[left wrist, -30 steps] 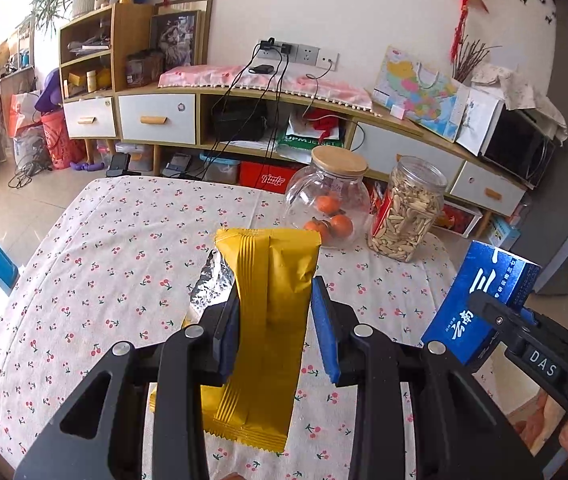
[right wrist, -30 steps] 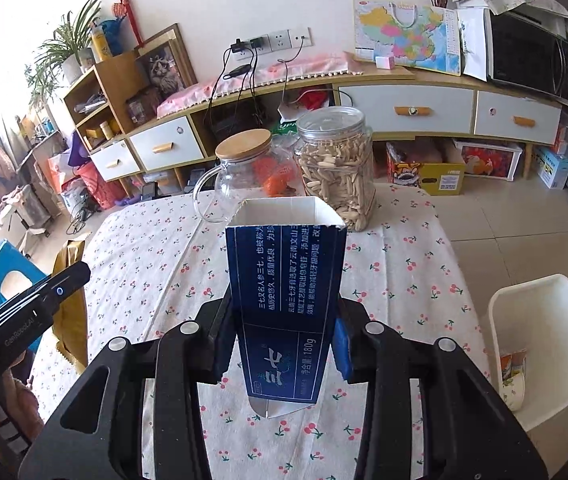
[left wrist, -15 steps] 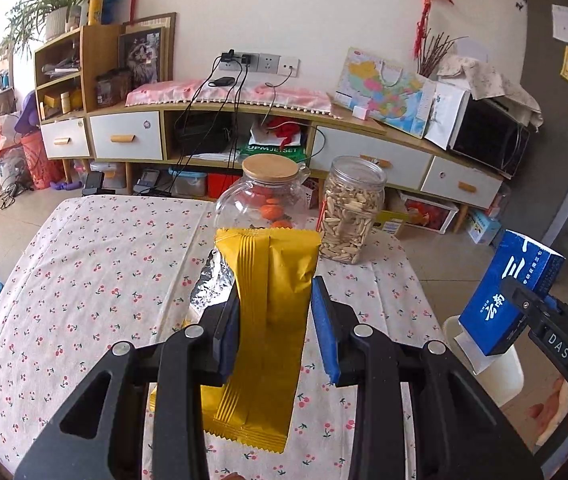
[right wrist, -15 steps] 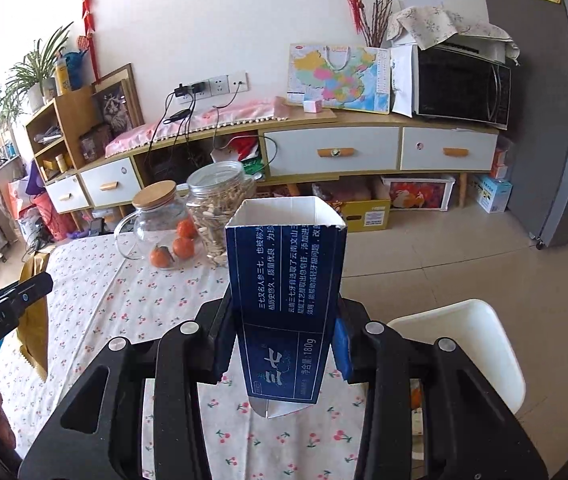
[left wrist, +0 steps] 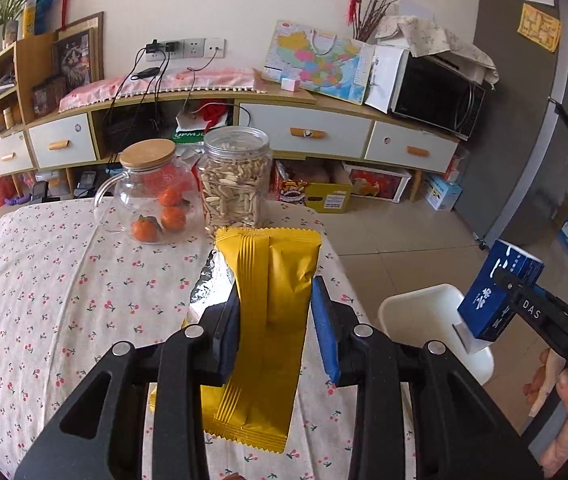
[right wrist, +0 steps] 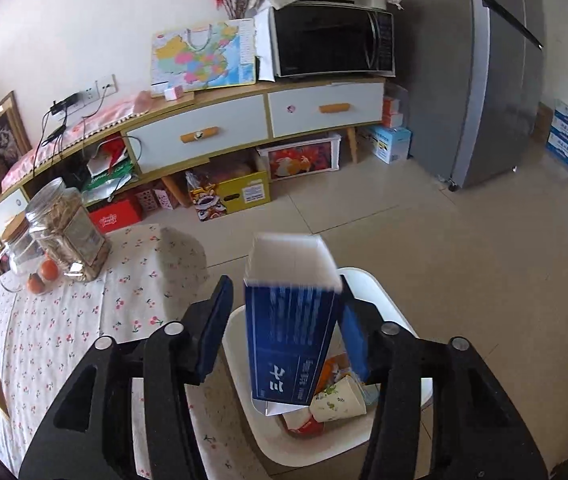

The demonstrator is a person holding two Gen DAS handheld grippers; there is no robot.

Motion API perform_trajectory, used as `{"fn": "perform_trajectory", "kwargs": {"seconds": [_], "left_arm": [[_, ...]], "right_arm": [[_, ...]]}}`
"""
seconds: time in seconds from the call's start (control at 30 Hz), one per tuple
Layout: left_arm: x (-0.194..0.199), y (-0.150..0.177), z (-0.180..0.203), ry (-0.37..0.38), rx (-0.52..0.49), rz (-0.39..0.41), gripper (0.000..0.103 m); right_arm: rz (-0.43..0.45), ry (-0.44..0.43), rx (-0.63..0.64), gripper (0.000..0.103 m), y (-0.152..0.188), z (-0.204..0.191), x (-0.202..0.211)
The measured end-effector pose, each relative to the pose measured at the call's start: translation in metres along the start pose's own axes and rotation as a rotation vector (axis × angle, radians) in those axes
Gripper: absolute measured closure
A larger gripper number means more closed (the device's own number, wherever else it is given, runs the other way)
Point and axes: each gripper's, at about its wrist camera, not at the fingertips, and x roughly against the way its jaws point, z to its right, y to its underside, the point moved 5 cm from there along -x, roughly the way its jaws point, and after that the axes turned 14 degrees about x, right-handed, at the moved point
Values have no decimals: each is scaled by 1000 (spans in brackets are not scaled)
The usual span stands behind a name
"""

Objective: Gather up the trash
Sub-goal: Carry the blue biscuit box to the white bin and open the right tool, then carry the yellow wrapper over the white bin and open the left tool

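place: home living room | signs: microwave (right wrist: pixel 334 42), fridge (right wrist: pixel 496 72), cloth-covered table (left wrist: pixel 63 300)

Right claw (right wrist: pixel 284 320), just opening, releases blue box (right wrist: pixel 290 332) over white bin (right wrist: pixel 380 292).

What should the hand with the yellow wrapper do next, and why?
Probably carry the yellow wrapper sideways, off the table edge and over the white bin, then let go. The left gripper is pinching it above the tablecloth. The right gripper has just been opening; its blue box is already tipping loose over that bin.
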Motion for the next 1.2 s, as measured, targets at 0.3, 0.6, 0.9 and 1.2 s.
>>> {"fn": "perform_trajectory", "kwargs": {"seconds": [0.3,0.6,0.9,1.2], "left_arm": [[-40,14,88,101,-27,-93,70],[-64,30,170,192,-83,-142,68],[-75,44,221,247,-129,-177,38],[-1,18,165,80,-174,98,7]], "right_arm": [[60,160,-229,16,1,85,24],[67,295,-319,11,10,137,40],[62,356,-394,7,21,163,47],[117,276,-273,7,2,104,67]]}}
